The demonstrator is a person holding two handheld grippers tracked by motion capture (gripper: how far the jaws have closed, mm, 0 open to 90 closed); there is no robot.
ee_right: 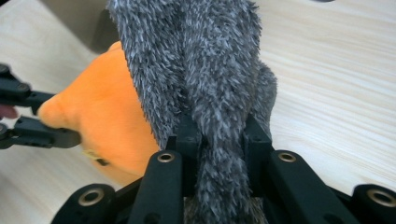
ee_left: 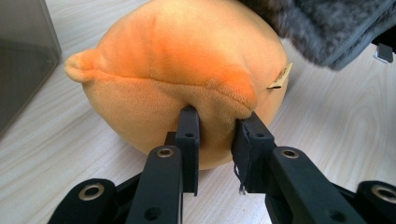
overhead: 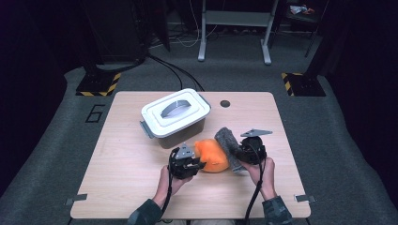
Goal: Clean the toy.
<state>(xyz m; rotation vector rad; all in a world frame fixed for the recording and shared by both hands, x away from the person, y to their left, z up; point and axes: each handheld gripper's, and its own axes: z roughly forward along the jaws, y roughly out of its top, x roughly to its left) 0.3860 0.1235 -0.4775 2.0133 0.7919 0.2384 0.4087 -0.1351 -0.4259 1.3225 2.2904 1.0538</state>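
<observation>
2 tongs loaded. High view: left tongs [overhead: 197, 164] and right tongs [overhead: 238, 155] flank the orange plush [overhead: 212, 155] on the bench [overhead: 131, 173], near the lidded box [overhead: 174, 117]. Left gripper view: pinching a small plush fold, could slip. Right gripper view: clamped on grey fur [ee_right: 205, 70]; fur's far end cropped.

Between the black left gripper [overhead: 199, 164] and black right gripper [overhead: 239, 156] sits a bright orange plush [overhead: 212, 155]; a shaggy grey plush [overhead: 229, 140] beside it. Beyond them, a white-lidded grey box [overhead: 174, 117] on the pale wood-grain table [overhead: 126, 159].
</observation>
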